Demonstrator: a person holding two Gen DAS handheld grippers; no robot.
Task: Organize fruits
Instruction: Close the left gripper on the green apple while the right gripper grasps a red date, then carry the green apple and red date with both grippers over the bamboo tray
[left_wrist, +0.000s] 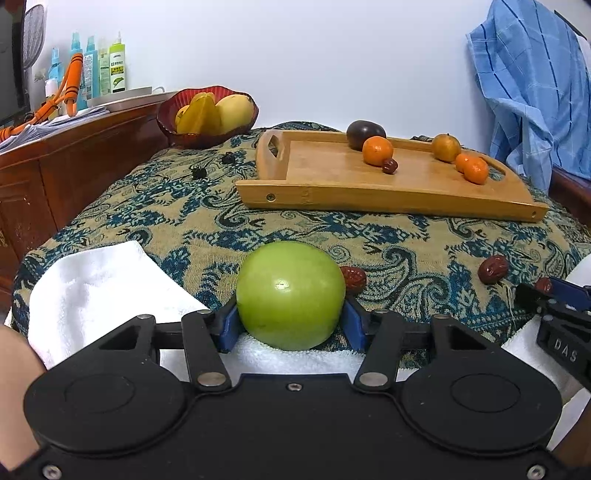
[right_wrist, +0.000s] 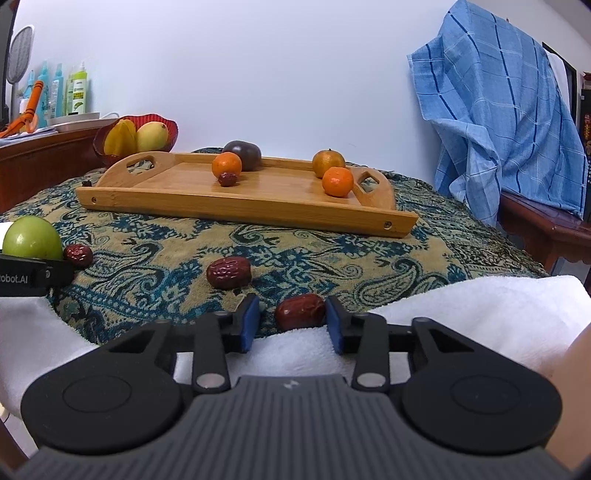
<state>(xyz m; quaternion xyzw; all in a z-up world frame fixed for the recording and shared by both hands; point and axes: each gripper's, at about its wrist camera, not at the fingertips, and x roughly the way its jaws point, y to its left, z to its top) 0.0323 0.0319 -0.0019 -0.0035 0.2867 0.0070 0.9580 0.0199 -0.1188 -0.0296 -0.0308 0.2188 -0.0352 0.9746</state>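
Note:
A green apple (left_wrist: 290, 295) rests on the edge of a white towel (left_wrist: 103, 284). My left gripper (left_wrist: 290, 319) is shut on it, one blue pad pressed against each side. In the right wrist view, a red date (right_wrist: 300, 311) lies between the pads of my right gripper (right_wrist: 291, 314). The right pad touches it and a narrow gap shows at the left pad, so the jaws stand open. Two more dates (right_wrist: 228, 272) (right_wrist: 77, 254) lie loose on the patterned cloth. Beyond them, a wooden tray (right_wrist: 280, 192) holds oranges, a dark purple fruit and a small date.
At the back left stands a red bowl (left_wrist: 207, 114) with starfruit and a mango, beside a wooden cabinet (left_wrist: 74, 155) carrying bottles. A blue checked cloth (right_wrist: 498, 122) hangs over a chair at the right. White towel (right_wrist: 461, 314) covers the table's near edge.

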